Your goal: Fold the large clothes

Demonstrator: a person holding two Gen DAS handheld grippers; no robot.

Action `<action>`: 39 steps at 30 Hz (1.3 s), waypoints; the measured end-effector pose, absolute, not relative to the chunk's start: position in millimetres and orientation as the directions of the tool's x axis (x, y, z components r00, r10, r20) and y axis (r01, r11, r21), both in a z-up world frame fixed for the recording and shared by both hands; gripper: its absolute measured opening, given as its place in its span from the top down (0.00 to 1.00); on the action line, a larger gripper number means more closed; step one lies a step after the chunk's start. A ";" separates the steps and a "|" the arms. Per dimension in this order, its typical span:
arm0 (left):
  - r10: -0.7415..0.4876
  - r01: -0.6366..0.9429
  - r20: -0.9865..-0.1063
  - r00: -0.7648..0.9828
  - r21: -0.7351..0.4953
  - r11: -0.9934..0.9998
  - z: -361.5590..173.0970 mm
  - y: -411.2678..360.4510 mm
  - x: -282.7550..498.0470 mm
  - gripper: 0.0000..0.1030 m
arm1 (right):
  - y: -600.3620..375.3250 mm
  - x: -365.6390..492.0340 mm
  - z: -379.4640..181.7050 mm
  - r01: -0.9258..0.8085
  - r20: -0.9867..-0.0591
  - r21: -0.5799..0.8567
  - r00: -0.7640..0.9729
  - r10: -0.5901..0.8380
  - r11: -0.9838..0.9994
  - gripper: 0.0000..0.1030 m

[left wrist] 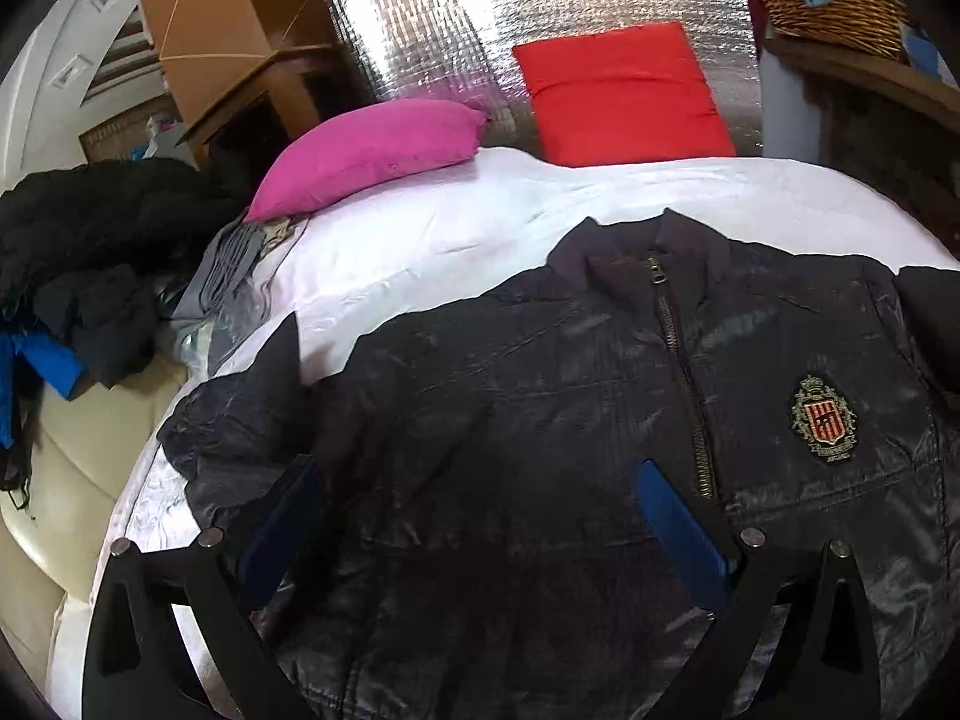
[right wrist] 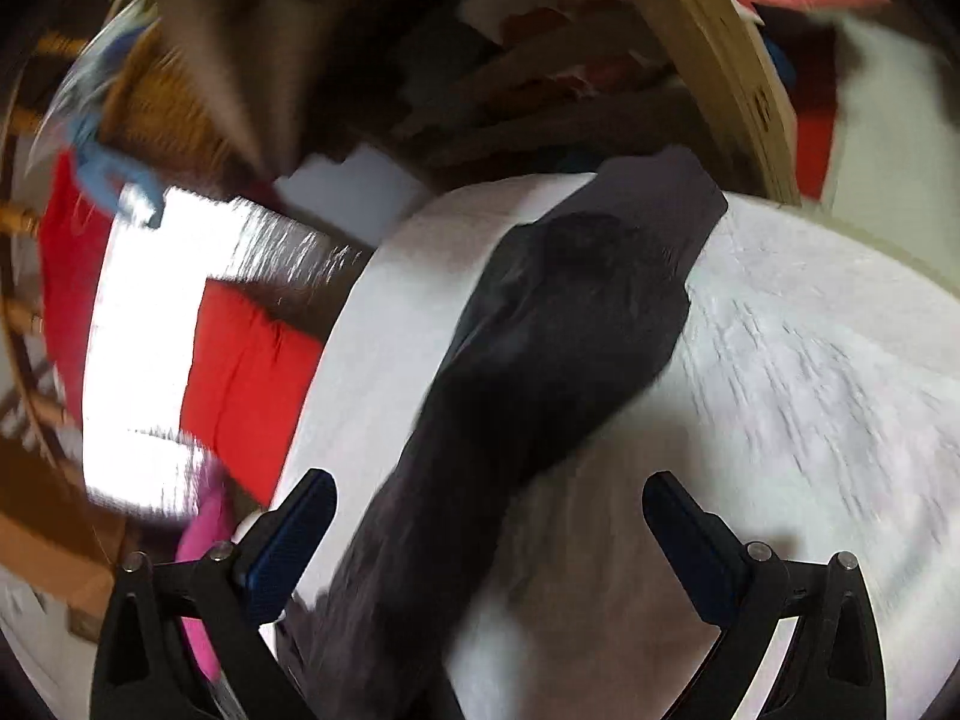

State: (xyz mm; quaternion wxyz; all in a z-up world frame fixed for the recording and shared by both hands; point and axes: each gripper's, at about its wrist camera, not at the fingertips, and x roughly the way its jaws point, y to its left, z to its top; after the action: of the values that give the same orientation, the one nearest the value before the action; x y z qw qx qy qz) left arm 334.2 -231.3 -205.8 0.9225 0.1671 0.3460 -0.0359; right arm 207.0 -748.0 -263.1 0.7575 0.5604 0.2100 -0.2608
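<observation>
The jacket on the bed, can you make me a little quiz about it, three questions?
1. True or false: the dark jacket lies front side up on the white sheet, zipper closed.
2. Which pillow lies nearest the jacket's spread sleeve in the left wrist view: A pink, B red, C blue?
3. Fill in: in the right wrist view, the right gripper is ____, with a jacket sleeve stretching out ahead between its fingers.

Key: 1 true. 2 A. 3 open. The left gripper is open too, above the jacket.
</observation>
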 end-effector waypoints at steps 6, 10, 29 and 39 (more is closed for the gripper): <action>0.052 0.195 -0.649 0.759 0.302 0.933 -211.4 -236.3 336.8 0.00 | -776.5 212.3 -280.6 0.607 -0.565 0.777 0.790 -0.238 0.167 0.31; 0.068 0.173 -0.657 0.751 0.294 0.940 -212.7 -230.3 343.5 0.00 | -775.5 216.7 -288.3 0.616 -0.575 0.769 0.783 -0.235 0.170 0.73; 0.150 -0.074 -0.678 0.720 0.140 0.987 -186.3 -119.6 382.6 0.00 | -471.7 300.1 -145.6 0.108 -0.371 0.601 0.915 0.157 0.792 0.78; 0.051 -0.036 -0.719 0.693 0.036 0.999 -188.2 -101.1 380.1 0.00 | -375.6 321.7 -225.4 0.071 -0.585 0.680 0.652 0.481 0.730 0.17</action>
State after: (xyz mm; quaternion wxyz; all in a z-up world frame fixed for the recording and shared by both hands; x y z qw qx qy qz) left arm 380.1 -101.1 -188.2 0.9201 0.0098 0.3908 0.0236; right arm 321.7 -375.6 -225.4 0.8403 0.3464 0.3987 0.1221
